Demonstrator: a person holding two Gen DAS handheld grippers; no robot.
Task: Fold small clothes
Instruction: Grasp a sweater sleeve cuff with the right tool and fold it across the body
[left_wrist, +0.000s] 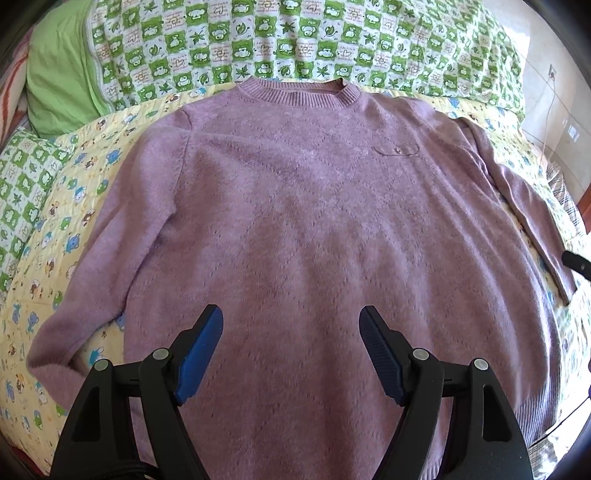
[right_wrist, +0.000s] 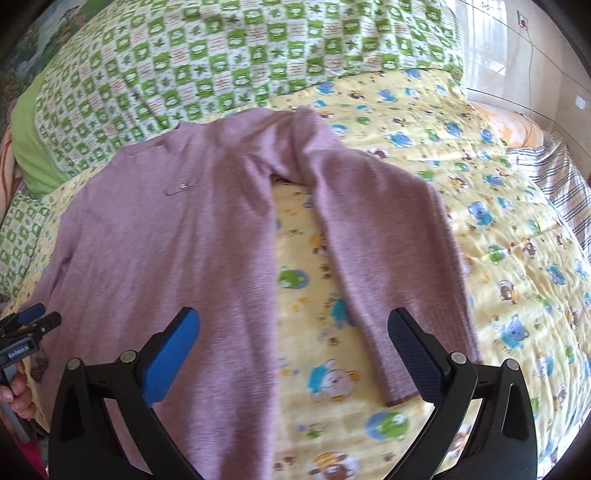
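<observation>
A mauve knitted sweater lies flat, front up, on a yellow cartoon-print quilt. Its collar points away and both sleeves spread out to the sides. My left gripper is open and empty, hovering over the sweater's lower body. In the right wrist view the sweater's body is at the left and one sleeve runs down toward its cuff. My right gripper is open and empty above the quilt, with its right finger over the sleeve near the cuff. The left gripper also shows at the left edge.
A green checked blanket and a green pillow lie beyond the collar. A striped cloth lies at the bed's far right. A wall with a socket and cable stands at the right.
</observation>
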